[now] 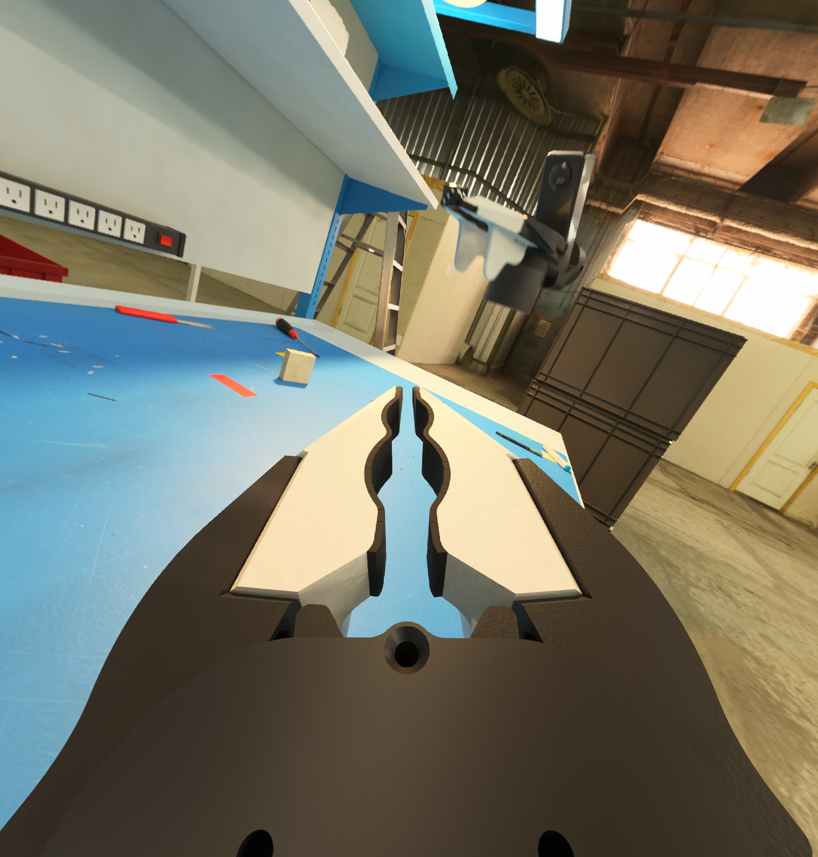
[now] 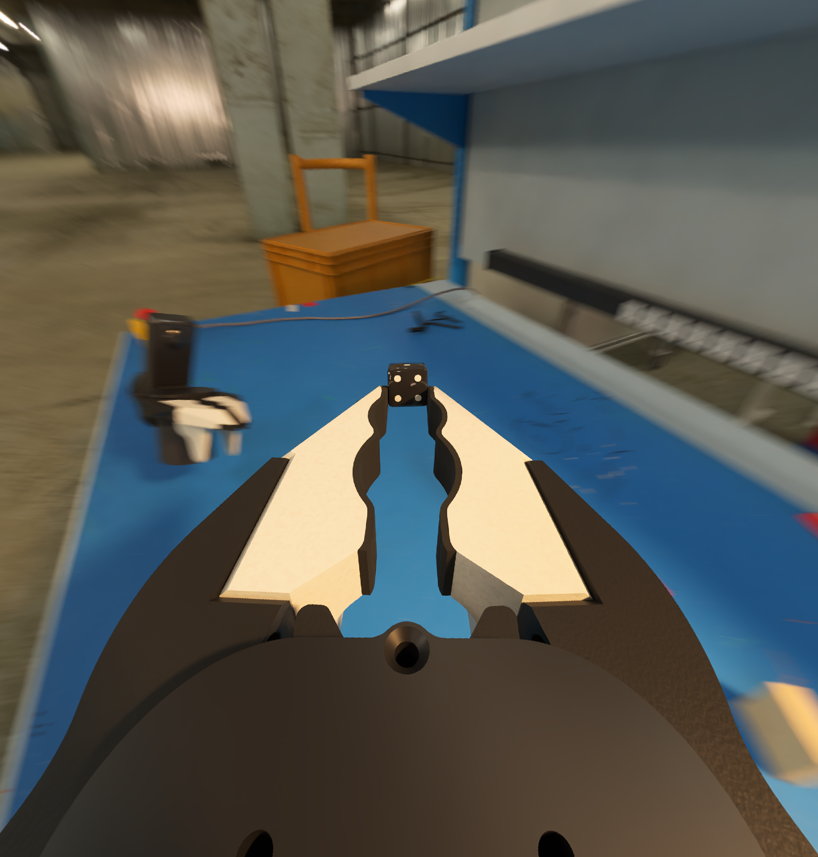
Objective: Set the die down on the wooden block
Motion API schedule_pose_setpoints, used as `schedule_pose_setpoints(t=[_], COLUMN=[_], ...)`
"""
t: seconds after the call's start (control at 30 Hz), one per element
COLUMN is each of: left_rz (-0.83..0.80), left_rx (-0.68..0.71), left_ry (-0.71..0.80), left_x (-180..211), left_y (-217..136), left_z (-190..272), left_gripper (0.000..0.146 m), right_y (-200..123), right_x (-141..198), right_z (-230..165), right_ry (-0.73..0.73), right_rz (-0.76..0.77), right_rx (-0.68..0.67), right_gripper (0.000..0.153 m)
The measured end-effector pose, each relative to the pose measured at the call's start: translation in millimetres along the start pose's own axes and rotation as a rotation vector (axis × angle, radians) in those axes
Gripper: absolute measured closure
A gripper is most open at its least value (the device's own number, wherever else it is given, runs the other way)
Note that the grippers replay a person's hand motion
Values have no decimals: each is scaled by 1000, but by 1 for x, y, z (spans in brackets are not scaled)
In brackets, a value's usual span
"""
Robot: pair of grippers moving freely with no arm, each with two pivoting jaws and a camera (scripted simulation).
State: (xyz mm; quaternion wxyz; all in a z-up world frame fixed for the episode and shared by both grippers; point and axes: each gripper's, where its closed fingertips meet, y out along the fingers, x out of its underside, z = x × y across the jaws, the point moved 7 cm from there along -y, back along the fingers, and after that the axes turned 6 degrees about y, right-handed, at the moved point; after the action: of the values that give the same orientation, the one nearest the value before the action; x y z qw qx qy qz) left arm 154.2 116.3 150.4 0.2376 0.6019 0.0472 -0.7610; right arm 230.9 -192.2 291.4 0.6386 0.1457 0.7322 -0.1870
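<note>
A black die (image 2: 407, 385) with white pips is pinched between the tips of my right gripper (image 2: 407, 393), held above the blue table. The same die (image 1: 454, 194) and right gripper show in the left wrist view, high in the air at the upper right. The pale wooden block (image 1: 297, 366) stands on the blue mat ahead of my left gripper; in the right wrist view it is a blurred shape at the lower right (image 2: 789, 732). My left gripper (image 1: 407, 392) is shut and empty, low over the mat, and shows in the right wrist view at the left (image 2: 203, 412).
A red-handled screwdriver (image 1: 295, 335) lies just behind the block, a red knife (image 1: 149, 315) farther left, and a red tape strip (image 1: 233, 385) on the mat. A power strip (image 1: 80, 215) and red bin (image 1: 13, 259) sit at the back. Pens (image 1: 536, 449) lie near the table's right edge.
</note>
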Motion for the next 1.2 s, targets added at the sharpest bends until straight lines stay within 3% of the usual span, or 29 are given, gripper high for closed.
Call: schedule_pose_setpoints(t=[0.1,0.2,0.3,0.47,0.67,0.77,0.9,1.2], left_rz=[10,2,-14,-35,-68,-70,-84,-106], left_rx=[-2,-2,11,32,17,27,25,24], left_ry=[5,-26,-60,-47,28,0,19,5], left_x=[-2,0,3,5,7,9,11,18], left_y=[-1,-1,1,1,2,6,9,10], left_z=[0,-2,-3,3,1,-1,-1,-4], left_gripper=[146,146,146,146,146,146,146,146], right_y=[-27,-38,-29,-26,-34,-31,-30,-9], right_x=[-49,-67,-33,52,90,96,108,132], right_z=[50,111,174,243,269,273,277,282], right_ry=[-152,-202,-218,14,196,153,-24,-11], right_rz=[7,71,43,-175,-480,-661,-907,-1182], right_rx=[173,216,181,207,275,280,221,186], right_gripper=[136,136,136,136,136,136,136,136])
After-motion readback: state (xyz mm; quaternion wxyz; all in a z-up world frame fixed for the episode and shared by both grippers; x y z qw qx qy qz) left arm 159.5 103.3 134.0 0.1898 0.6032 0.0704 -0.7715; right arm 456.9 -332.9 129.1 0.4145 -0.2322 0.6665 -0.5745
